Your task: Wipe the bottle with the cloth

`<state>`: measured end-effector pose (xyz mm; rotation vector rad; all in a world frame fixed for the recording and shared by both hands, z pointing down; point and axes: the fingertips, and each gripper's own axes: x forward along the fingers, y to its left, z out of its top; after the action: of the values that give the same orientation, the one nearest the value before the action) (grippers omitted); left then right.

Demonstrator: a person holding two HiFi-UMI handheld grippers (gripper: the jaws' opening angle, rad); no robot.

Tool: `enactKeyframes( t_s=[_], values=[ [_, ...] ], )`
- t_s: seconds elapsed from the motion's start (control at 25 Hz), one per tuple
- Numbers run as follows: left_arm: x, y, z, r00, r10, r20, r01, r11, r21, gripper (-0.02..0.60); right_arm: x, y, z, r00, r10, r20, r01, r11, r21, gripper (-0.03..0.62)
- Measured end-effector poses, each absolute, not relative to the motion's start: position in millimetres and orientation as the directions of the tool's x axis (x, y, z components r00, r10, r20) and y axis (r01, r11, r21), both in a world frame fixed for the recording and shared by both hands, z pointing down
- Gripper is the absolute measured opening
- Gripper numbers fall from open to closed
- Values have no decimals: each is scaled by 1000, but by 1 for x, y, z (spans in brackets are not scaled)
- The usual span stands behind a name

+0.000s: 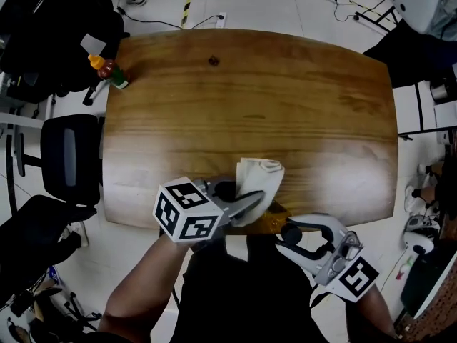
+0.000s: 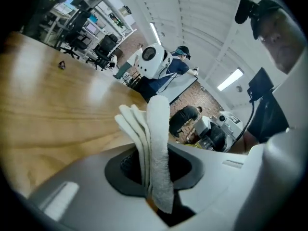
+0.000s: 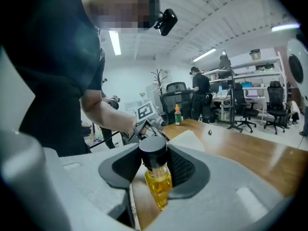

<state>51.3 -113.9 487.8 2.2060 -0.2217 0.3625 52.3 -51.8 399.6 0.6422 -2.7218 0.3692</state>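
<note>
at lower centre, the left tool (image 1: 250,202) clamps the folded cloth (image 1: 259,177) just upper-left of the bottle (image 1: 274,219), whose cap end the right tool (image 1: 288,229) grips.

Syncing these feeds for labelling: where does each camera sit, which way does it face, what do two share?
Head view: on the person's head, facing steeply down at the table; left gripper, right gripper, both forearms show.
Left gripper view: on the left gripper, looking along jaws shut on the cloth, across the table; person's torso at right.
Right gripper view: on the right gripper, looking along jaws shut on the bottle, back at the person's torso, left forearm.
Shared: head and right gripper views both show the left gripper.
</note>
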Motion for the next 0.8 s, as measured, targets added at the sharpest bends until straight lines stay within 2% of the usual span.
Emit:
enactKeyframes(
  t_s=[0.24, 0.48, 0.6, 0.68, 0.8],
  values=[
    [74, -145, 434, 990, 38, 135, -87, -586, 806, 103, 57, -47, 406, -806, -426, 411, -535, 821, -198, 150],
    [102, -126, 434, 961, 268, 67, 99, -562, 821, 103, 56, -45, 407, -802, -415, 430, -522, 837, -165, 150],
    [112, -110, 441, 922, 386, 23, 190, -504, 842, 103, 56, -45, 408, -797, -426, 428, -535, 826, -176, 150],
    [117, -100, 458, 894, 444, 65, 190, -506, 841, 103, 56, -46, 408, -795, -437, 421, -545, 819, -180, 149],
    [119, -79, 495, 832, 510, 217, 160, -597, 786, 103, 56, -47, 408, -792, -447, 417, -553, 814, -178, 149]
  ],
)
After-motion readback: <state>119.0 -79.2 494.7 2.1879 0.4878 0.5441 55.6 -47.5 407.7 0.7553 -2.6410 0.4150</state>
